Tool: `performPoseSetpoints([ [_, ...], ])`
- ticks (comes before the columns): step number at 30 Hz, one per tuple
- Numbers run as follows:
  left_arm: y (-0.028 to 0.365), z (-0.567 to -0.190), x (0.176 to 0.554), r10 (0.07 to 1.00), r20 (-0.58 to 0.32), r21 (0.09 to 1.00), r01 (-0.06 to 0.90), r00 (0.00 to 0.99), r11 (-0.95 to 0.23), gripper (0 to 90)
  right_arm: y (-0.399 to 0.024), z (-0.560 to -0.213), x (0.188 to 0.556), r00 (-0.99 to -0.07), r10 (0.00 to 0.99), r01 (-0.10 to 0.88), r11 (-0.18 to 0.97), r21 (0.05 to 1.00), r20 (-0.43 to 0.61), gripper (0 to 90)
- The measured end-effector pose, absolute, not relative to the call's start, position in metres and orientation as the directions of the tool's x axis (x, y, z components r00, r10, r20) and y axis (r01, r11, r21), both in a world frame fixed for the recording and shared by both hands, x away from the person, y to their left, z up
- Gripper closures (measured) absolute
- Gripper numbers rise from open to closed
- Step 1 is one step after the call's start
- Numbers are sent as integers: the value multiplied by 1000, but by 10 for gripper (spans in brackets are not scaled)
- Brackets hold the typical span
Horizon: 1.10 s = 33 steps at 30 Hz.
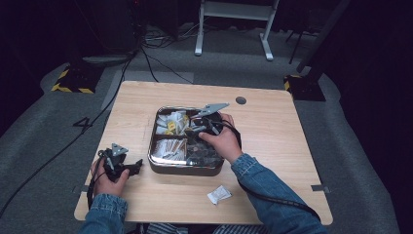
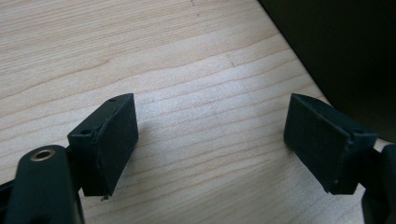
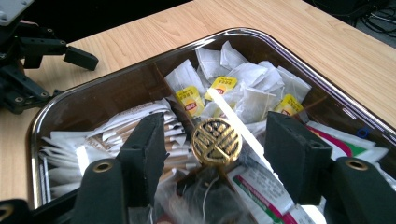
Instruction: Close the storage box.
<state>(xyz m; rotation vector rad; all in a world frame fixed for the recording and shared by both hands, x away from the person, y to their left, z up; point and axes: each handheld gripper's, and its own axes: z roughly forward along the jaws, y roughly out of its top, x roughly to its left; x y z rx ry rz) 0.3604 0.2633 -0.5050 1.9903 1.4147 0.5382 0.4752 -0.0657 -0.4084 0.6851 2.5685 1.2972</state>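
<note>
A metal tray [image 1: 185, 169] with several compartments stands mid-table, holding tea bags [image 1: 171, 123], paper sachets [image 1: 170, 146] and dark packets. My right gripper [image 1: 195, 130] hovers over it, jaws open. In the right gripper view the right gripper [image 3: 217, 122] frames a round gold foil-topped piece [image 3: 216, 141] lying on the packets; neither pad touches it. Tea bags with yellow tags [image 3: 224, 84] lie behind it and white sachets [image 3: 116, 121] to its left. My left gripper [image 1: 138, 165] rests left of the tray, held in a hand. The left gripper [image 2: 210, 116] stands open over bare wood with nothing between its pads.
A small white packet [image 1: 219, 194] lies on the table near the front edge, between the forearms. The tray's rim [image 3: 299, 60] curves close behind the right jaws. The left gripper [image 3: 42, 51] sits beyond the tray's corner. Cables trail from both grippers.
</note>
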Motion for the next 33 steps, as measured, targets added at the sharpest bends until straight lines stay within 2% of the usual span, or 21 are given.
performPoseSetpoints([
  [13,263,-505,360,940,-30,695,683,340,-224,181,-113,-394,457,-861,507,330,481,813,49,345],
  [33,263,-505,360,940,-28,695,683,340,-226,180,-193,-384,453,-820,572,339,467,817,14,331],
])
